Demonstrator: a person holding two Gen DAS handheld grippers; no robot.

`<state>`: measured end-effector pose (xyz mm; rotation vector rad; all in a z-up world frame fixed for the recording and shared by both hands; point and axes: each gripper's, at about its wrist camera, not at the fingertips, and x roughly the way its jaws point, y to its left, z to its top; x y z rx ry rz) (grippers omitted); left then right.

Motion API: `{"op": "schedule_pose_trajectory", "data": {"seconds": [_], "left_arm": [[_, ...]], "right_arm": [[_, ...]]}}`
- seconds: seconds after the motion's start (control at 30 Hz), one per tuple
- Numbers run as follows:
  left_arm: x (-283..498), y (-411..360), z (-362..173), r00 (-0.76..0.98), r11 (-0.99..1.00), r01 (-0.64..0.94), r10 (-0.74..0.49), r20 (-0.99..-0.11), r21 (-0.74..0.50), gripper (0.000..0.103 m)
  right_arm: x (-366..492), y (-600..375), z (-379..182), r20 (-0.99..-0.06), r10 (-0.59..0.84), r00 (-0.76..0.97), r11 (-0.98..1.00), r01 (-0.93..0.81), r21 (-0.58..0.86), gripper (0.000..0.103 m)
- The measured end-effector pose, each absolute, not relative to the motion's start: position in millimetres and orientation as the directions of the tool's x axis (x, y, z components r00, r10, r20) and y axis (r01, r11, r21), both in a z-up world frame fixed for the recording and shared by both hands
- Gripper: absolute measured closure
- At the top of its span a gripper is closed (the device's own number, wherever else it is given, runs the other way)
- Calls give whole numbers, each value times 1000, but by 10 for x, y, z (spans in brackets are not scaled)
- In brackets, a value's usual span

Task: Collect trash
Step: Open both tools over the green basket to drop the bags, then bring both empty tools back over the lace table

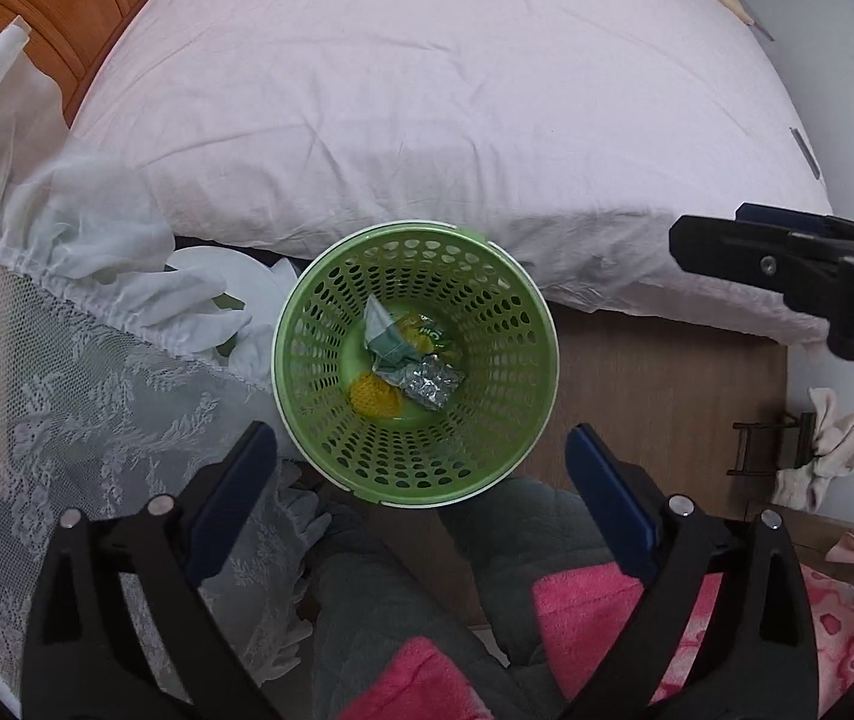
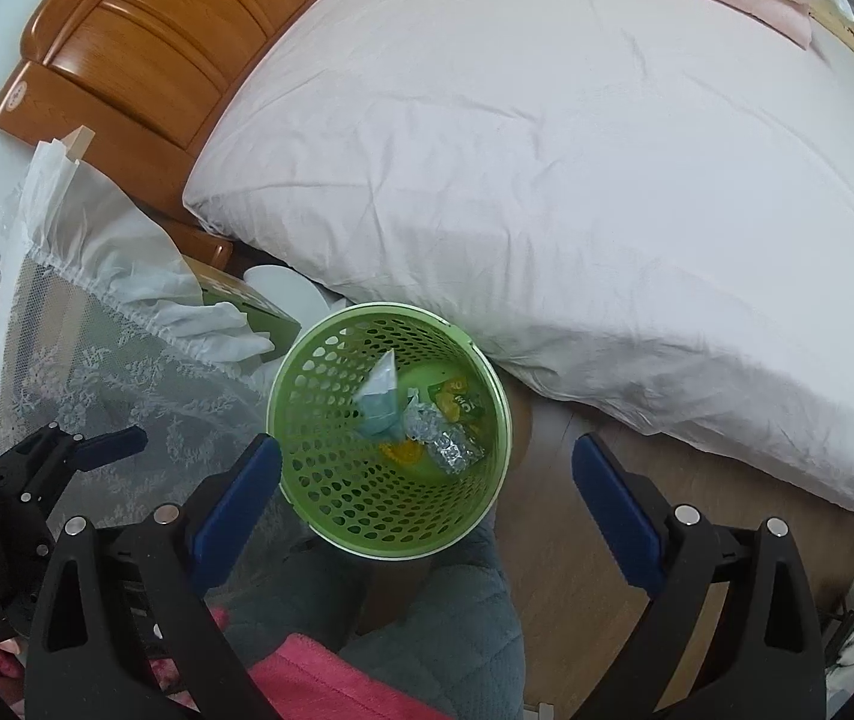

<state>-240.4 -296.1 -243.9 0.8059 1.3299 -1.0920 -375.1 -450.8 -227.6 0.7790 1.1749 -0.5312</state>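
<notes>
left gripper (image 1: 420, 456): jaws spread wide, nothing between the blue pads, hanging over the near rim of the basket.
right gripper (image 2: 427, 468): jaws spread wide too, empty, also above the basket; in the left view its fingers look pressed close, but its own camera shows the gap plainly.
green basket (image 1: 487, 312): round perforated plastic bin on the floor, tight against the edge of the bed (image 1: 427, 90), upright, open at the top.
trash inside: a crumpled foil wrapper (image 1: 433, 387), a pale folded paper packet (image 1: 387, 336) standing on end, a yellow snack wrapper (image 1: 427, 336) and a yellow scrap (image 1: 372, 399), all touching on the basket floor.
how it will handle: wrappers look very light, thin and crushable; foil is slick and springs back, so a pinch on a crumpled ridge should hold better than on a flat face. the basket seems light and stiff but flexes at the rim.
where to take hold: the basket's rim wall, one pad inside and one outside.
surroundings: lace curtain (image 1: 96, 420) and white cloth at the left, wooden floor (image 1: 667, 390) at the right.
task state: these pieces look already collected; no loose trash is clearly visible on the bed.
</notes>
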Motion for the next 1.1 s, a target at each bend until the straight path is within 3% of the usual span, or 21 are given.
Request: {"op": "schedule_pose_trajectory", "data": {"seconds": [0.37, 0.53, 0.67, 0.87, 1.1], "left_arm": [[-2102, -2823, -2093, 13, 430, 899, -219, -976, -85, 8], [-1780, -2503, -1604, 140, 544, 838, -293, -946, -45, 8], [-1440, -2070, -1086, 299, 680, 733, -340, -891, -13, 8], [-927, -1369, -520, 485, 840, 542, -286, -826, 27, 8], [-582, -600, -301, 564, 933, 359, -215, -797, 2, 8]], "right_arm": [[-3567, -4458, -2112, -937, 16, 348, 665, 696, 270, 6], [-3266, -4350, -1758, -915, -8, 404, 733, 624, 270, 6], [-2931, -4160, -1249, -845, -3, 534, 821, 484, 303, 6], [-2410, -3742, -584, -720, 43, 692, 918, 258, 302, 2], [-1875, -3297, -358, -688, 137, 713, 952, 96, 289, 2]]}}
